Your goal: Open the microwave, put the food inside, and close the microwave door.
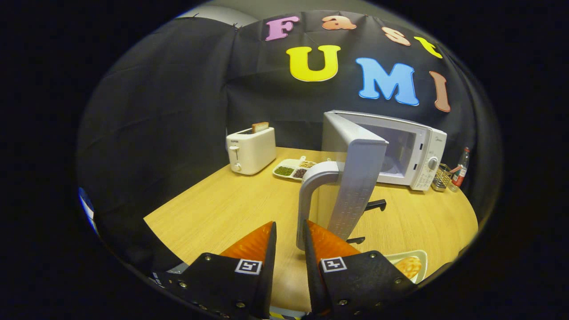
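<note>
Door swung wide, food waiting at my 4 o'clock.

My gripper (289, 233) has its fingers a narrow gap apart, clamped on nothing; the microwave (400, 151) door's handle (311, 195) stands just ahead at 12 o'clock. The door (355, 178) is stiff and hinged, light to swing I'd judge. The food (409, 266) lies on a shallow plate (422, 255) beside my right finger: it looks soft and crumbly, so I'd take the plate's rigid, likely slick rim.

worktop (222, 209): light wood, rounded edge
far side: toaster (251, 150), divided tray (294, 170), microwave (413, 151), wire basket (441, 178), bottle (461, 168)
near side: plate with food (411, 264)
</note>
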`<action>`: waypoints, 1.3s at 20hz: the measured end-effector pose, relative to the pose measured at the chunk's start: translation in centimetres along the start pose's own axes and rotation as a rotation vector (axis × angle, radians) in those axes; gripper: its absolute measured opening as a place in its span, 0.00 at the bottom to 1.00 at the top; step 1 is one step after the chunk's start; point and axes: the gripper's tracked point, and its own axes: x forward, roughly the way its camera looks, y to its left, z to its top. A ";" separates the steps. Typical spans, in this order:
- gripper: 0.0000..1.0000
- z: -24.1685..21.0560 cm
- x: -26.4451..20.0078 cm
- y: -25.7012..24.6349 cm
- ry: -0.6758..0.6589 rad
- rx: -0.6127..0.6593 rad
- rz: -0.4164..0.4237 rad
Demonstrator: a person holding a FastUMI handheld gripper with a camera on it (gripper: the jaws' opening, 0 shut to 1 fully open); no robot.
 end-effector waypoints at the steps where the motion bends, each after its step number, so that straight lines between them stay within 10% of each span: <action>1: 0.35 -0.1 -0.3 1.3 0.003 0.008 0.059; 5: 0.44 2.2 -3.7 3.3 -0.066 -0.031 0.165; 9: 0.94 5.0 -6.4 1.9 -0.151 -0.026 0.157; 26: 0.94 0.2 -8.8 -17.0 -0.002 0.086 -0.247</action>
